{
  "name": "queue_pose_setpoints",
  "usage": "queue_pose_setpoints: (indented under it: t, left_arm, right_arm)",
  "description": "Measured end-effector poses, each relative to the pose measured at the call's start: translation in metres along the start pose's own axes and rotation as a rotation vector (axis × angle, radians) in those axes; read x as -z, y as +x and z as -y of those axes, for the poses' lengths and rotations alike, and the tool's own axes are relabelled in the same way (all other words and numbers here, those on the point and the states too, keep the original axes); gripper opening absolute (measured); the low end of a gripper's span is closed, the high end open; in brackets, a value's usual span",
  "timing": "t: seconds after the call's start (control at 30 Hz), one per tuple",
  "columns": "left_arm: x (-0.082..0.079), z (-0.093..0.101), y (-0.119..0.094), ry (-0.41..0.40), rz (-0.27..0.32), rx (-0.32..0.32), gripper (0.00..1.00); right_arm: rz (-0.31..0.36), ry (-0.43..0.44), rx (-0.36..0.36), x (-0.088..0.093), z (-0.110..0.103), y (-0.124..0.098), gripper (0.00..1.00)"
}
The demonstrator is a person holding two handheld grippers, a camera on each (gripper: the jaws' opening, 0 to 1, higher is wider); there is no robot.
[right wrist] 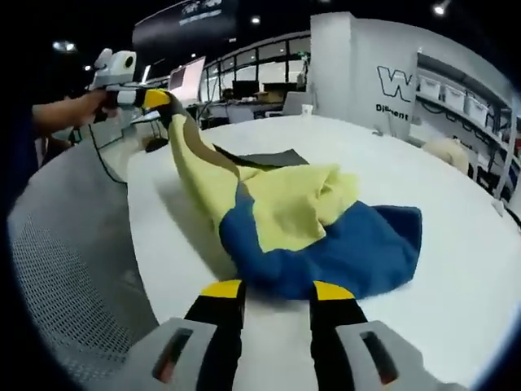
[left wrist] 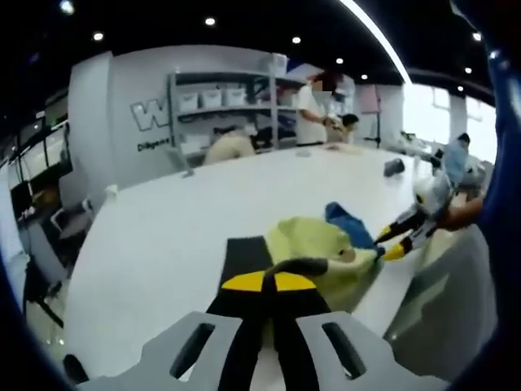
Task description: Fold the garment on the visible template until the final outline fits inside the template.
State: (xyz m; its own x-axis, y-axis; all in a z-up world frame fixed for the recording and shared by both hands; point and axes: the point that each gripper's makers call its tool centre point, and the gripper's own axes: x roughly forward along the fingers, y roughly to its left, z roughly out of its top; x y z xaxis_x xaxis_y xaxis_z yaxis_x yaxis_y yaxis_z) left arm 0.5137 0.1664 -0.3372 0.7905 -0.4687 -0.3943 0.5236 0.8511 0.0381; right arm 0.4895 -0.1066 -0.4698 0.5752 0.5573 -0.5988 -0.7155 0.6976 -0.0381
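A yellow and blue garment [right wrist: 285, 212] lies bunched on the white table [right wrist: 456, 269], partly over a black template [right wrist: 264, 157]. My left gripper [right wrist: 156, 99] is shut on the garment's brown-trimmed edge and holds it lifted off the table at the near rim. In the left gripper view its yellow-tipped jaws [left wrist: 264, 282] are pressed together with a dark strip of cloth curling out, in front of the garment [left wrist: 321, 244] and template [left wrist: 244, 254]. My right gripper [right wrist: 277, 291] stands open at the blue hem, jaws well apart. It enters the left gripper view as the right gripper [left wrist: 389, 243].
A grey mesh chair [right wrist: 73, 269] sits close against the table's near edge. On the far side stand people [left wrist: 313, 110] and a shelf of bins [left wrist: 216, 102]. A beige bundle [left wrist: 229, 147] and a dark object [left wrist: 394, 166] rest on the table far off.
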Motion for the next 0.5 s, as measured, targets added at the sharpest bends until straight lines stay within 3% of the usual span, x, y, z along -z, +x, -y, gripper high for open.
queue_pose_setpoints:
  t: [0.1,0.2,0.23,0.27,0.37,0.5]
  left_arm:
    - [-0.003,0.001,0.000,-0.002,0.004,0.000,0.02]
    - [-0.004,0.001,0.000,-0.001,0.005,0.001,0.02]
    - [-0.007,0.001,0.002,0.006,0.006,0.004,0.02]
    - [-0.007,0.001,0.002,0.008,0.007,0.003,0.02]
    - [-0.008,-0.001,0.001,0.008,0.008,-0.004,0.02]
    - [-0.011,-0.011,-0.003,-0.007,0.020,-0.026,0.02]
  right_arm:
    - [0.004,-0.034,0.012,-0.001,0.003,0.002,0.29]
    - [0.000,-0.054,0.017,-0.001,0.004,0.003,0.17]
    - [-0.011,-0.151,0.033,0.000,0.007,0.009,0.09]
    - [-0.014,-0.140,0.029,0.000,0.007,0.011,0.01]
    - [-0.008,-0.122,0.033,-0.006,0.012,0.008,0.00]
    - [0.102,0.053,0.075,-0.031,0.036,-0.006,0.00]
